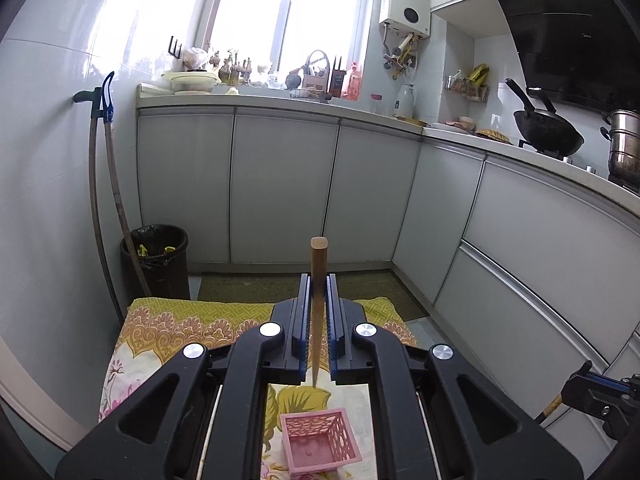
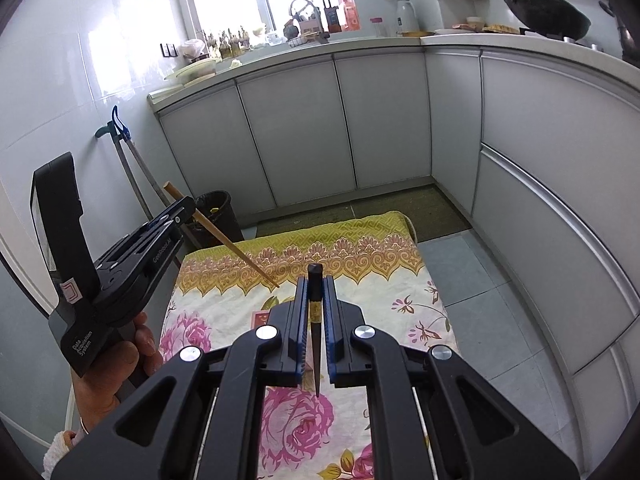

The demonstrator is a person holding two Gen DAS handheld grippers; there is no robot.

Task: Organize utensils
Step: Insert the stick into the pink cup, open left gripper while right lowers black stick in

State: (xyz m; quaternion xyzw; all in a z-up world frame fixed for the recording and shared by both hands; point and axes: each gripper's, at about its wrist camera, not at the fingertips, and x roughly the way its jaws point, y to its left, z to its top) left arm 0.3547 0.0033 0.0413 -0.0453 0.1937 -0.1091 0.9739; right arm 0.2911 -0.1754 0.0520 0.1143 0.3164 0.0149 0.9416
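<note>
My left gripper [image 1: 319, 280] is shut on a light wooden chopstick [image 1: 318, 276], thick end pointing away and thin tip down toward a pink lattice basket [image 1: 320, 442] on the flowered tablecloth. My right gripper [image 2: 316, 282] is shut on a dark chopstick [image 2: 315, 312] with a black top and a yellow band. In the right wrist view the left gripper [image 2: 182, 210] is raised at the left over the table, its wooden chopstick [image 2: 236, 246] slanting down toward the cloth. The pink basket [image 2: 260, 317] is mostly hidden behind my right fingers.
The small table [image 2: 360, 260] wears a yellow and pink flowered cloth. A black bin [image 1: 158, 260] and long poles [image 1: 116, 200] stand at the left wall. White cabinets [image 1: 280, 184] line the back and right, with a wok [image 1: 548, 130] on the counter.
</note>
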